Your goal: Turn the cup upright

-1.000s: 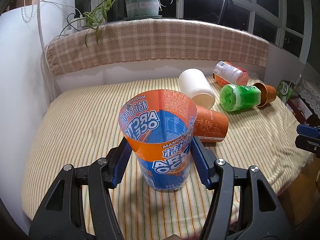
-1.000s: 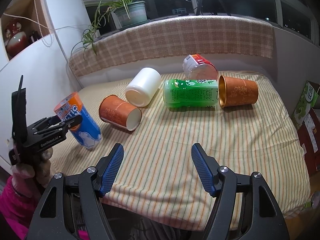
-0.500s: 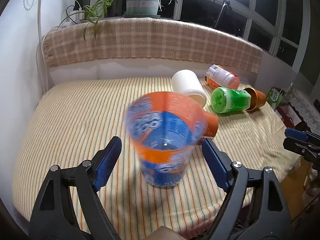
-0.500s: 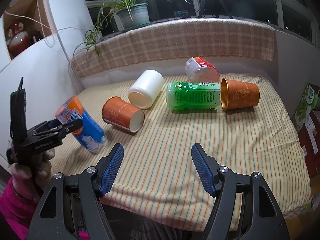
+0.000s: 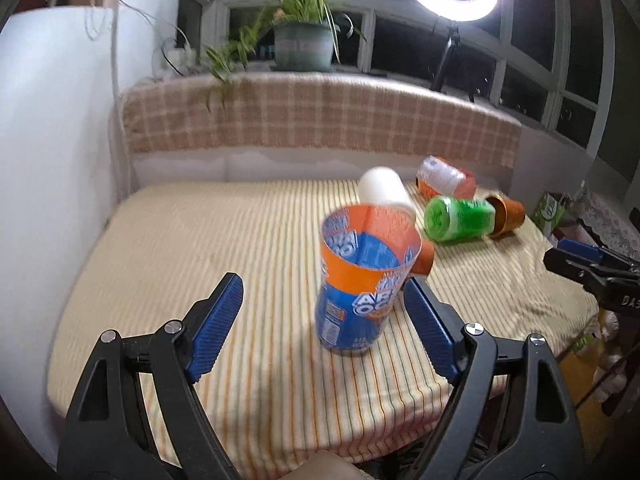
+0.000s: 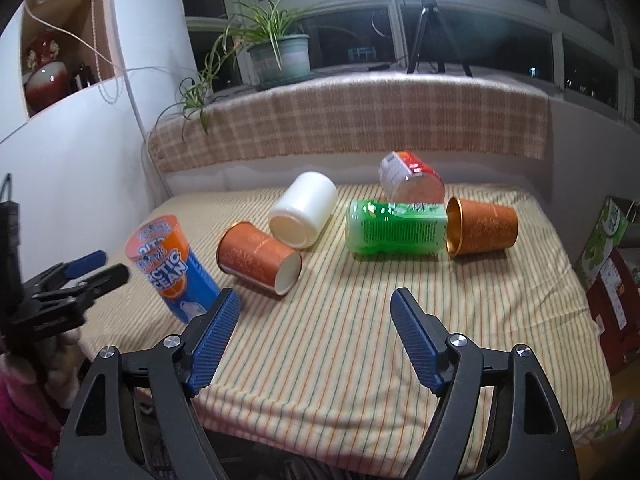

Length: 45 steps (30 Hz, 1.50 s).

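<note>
Near the worktop's (image 5: 180,248) left edge we see the blue-orange cup (image 5: 362,280) standing mouth-up, tilted slightly, our left claw (image 5: 324,326) spread wide around it, untouching; right claw (image 6: 316,340) wide, empty.

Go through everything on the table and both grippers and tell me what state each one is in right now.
Blue and orange cup: standing, mouth up, free of the jaws.
Near orange paper cup: on its side.
White cup: on its side.
Green bottle: on its side.
Far orange cup: on its side, mouth toward the green bottle.
Red and white cup: tipped over.
Left gripper: open.
Right gripper: open, holding nothing.
</note>
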Available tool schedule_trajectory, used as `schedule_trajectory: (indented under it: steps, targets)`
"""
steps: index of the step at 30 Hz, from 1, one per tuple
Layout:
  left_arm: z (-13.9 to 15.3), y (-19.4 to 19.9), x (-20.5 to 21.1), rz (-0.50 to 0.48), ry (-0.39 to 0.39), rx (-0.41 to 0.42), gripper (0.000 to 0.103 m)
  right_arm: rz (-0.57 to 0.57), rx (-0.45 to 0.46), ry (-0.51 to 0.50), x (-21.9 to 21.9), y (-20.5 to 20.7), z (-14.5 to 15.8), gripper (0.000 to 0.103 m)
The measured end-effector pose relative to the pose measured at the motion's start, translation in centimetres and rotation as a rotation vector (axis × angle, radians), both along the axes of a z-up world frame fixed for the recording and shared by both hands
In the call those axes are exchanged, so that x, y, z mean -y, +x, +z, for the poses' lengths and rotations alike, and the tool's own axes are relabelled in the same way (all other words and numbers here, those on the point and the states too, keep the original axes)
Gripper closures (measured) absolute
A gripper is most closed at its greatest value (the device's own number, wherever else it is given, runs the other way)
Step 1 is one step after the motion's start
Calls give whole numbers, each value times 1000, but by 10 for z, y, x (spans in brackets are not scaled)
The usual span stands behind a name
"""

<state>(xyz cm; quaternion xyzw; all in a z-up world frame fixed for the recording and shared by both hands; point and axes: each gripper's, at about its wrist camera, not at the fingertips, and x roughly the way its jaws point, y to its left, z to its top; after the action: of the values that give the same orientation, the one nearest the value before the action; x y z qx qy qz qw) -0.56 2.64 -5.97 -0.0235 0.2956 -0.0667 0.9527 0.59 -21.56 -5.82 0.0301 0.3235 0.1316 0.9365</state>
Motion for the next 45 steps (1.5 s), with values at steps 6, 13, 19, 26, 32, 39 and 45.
schedule_trajectory:
  steps: [6, 13, 19, 26, 32, 39, 45]
  targets:
    - [21, -17, -2, 37, 4, 104, 4, -20, 61, -29, -8, -6, 10, 21]
    - [32, -27, 3, 53, 38, 150, 1, -61, 102, -16, -7, -13, 15, 15]
    - [37, -34, 6, 87, 64, 171, 1, -105, 152, -42, -6, -20, 20, 10]
    - [43, -39, 6, 100, 68, 187, 0, -116, 196, -76, -10, -27, 26, 3]
    - [44, -40, 5, 107, 73, 187, 0, -120, 202, -83, -11, -27, 26, 3]
    - [44, -42, 0, 128, 70, 179, 0, -125, 203, -82, -13, -26, 26, 3]
    - [44, -42, -1, 133, 72, 179, 0, -114, 201, -86, -15, -25, 25, 3]
